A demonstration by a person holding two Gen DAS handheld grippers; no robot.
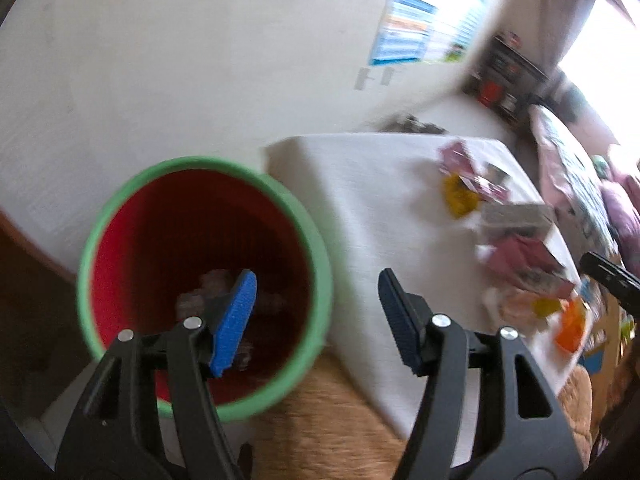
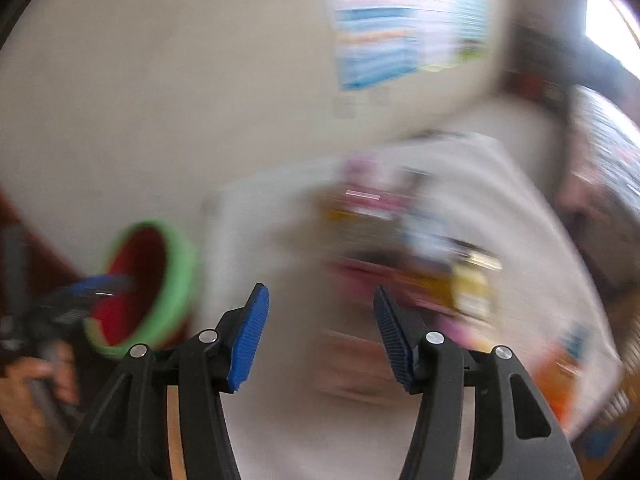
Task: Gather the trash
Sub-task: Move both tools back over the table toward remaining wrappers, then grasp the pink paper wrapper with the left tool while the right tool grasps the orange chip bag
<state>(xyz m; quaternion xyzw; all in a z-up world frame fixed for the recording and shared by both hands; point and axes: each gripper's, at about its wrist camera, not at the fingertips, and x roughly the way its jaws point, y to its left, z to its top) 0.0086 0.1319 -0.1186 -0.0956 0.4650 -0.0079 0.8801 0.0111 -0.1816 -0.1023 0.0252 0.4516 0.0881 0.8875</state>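
A red bin with a green rim (image 1: 308,236) stands beside a white-covered table (image 1: 368,216); crumpled wrappers (image 1: 212,288) lie at its bottom. My left gripper (image 1: 318,284) hangs open over the bin's right rim, nothing between its fingers. Several wrappers are scattered on the table: a yellow one (image 1: 460,196), pink ones (image 1: 524,256) and an orange one (image 1: 572,328). In the blurred right wrist view my right gripper (image 2: 320,300) is open and empty above the table (image 2: 288,280), with smeared wrappers (image 2: 432,264) ahead and the bin (image 2: 176,280) at the left.
A beige wall with a poster (image 1: 416,28) rises behind the table. A dark shelf (image 1: 508,76) and pink bedding (image 1: 576,184) sit at the right. A tan rug (image 1: 332,420) lies under the bin. A hand (image 2: 40,380) holds the left gripper in the right wrist view.
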